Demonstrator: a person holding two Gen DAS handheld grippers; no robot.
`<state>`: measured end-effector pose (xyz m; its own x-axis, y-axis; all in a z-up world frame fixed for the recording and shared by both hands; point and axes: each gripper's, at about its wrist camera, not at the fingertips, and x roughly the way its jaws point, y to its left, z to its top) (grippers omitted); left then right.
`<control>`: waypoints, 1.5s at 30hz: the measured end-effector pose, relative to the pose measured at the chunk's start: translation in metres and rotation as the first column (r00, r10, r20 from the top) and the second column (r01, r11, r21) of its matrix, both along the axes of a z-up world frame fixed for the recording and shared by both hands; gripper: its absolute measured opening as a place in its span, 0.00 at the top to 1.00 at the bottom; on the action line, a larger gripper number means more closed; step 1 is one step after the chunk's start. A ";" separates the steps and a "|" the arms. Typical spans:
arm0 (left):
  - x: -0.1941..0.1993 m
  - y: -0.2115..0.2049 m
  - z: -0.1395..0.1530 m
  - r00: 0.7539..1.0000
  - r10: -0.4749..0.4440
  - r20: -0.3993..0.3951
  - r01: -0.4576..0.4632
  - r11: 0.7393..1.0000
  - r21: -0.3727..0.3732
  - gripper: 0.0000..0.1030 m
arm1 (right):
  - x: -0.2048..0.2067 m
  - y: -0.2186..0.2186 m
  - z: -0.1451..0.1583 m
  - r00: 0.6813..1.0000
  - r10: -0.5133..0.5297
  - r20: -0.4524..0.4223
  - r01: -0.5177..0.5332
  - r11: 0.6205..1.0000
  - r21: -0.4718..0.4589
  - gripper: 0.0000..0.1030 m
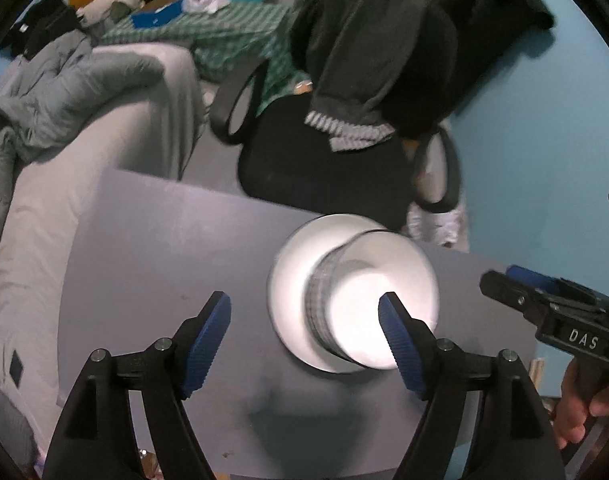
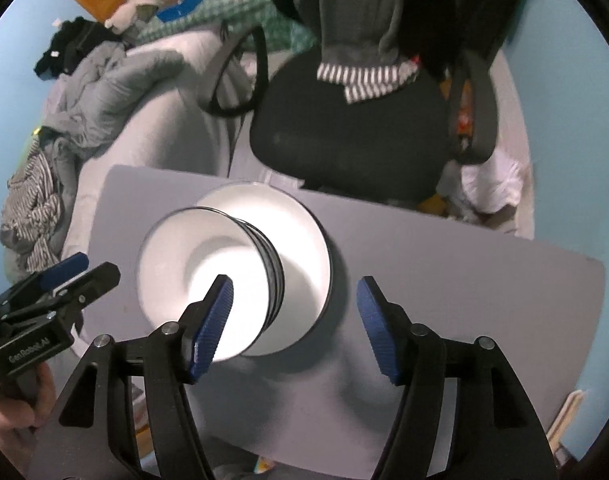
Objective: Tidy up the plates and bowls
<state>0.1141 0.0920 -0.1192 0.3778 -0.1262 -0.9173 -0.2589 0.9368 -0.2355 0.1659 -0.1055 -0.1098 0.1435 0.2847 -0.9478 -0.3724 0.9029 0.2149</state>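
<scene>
Beyond the far edge of the grey counter [image 1: 152, 240] stands a black office chair [image 1: 324, 168] with dark clothing [image 1: 368, 48] draped over its back (a striped cuff hangs onto the seat). At the left of the frame lies a bed [image 1: 136, 128] heaped with a grey jacket [image 1: 64, 92].

A white bowl [image 2: 200, 272] with ribbed grey sides and a thin dark rim sits inside a white plate [image 2: 300, 240] at the centre of the counter; both look blurred.

The left tongs [image 1: 304, 332] gape wide, holding nothing, one blue pad overlapping the bowl in view. The right tongs [image 2: 294, 316] are likewise spread wide and empty, straddling the plate's near edge.
</scene>
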 end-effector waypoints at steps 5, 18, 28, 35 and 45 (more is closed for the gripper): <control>-0.017 -0.012 0.037 0.997 -0.028 0.066 0.027 0.999 0.023 0.20 | -0.018 -0.014 0.050 0.994 -0.035 0.106 0.031 0.999 0.041 0.37; -0.055 -0.035 0.108 0.984 -0.030 0.174 0.013 0.995 0.099 0.15 | -0.056 -0.039 0.122 0.956 -0.090 0.280 0.084 0.996 0.032 0.36; -0.080 -0.047 0.145 0.959 -0.038 0.280 -0.004 0.989 0.147 0.15 | -0.080 -0.039 0.142 0.937 -0.103 0.335 0.087 0.994 0.060 0.36; -0.097 -0.052 0.150 0.956 -0.023 0.293 -0.020 0.989 0.144 0.15 | -0.085 -0.038 0.141 0.937 -0.100 0.336 0.087 0.995 0.056 0.36; -0.104 -0.052 0.147 0.960 0.013 0.279 -0.050 0.991 0.127 0.15 | -0.087 -0.037 0.142 0.935 -0.101 0.339 0.093 0.995 0.041 0.36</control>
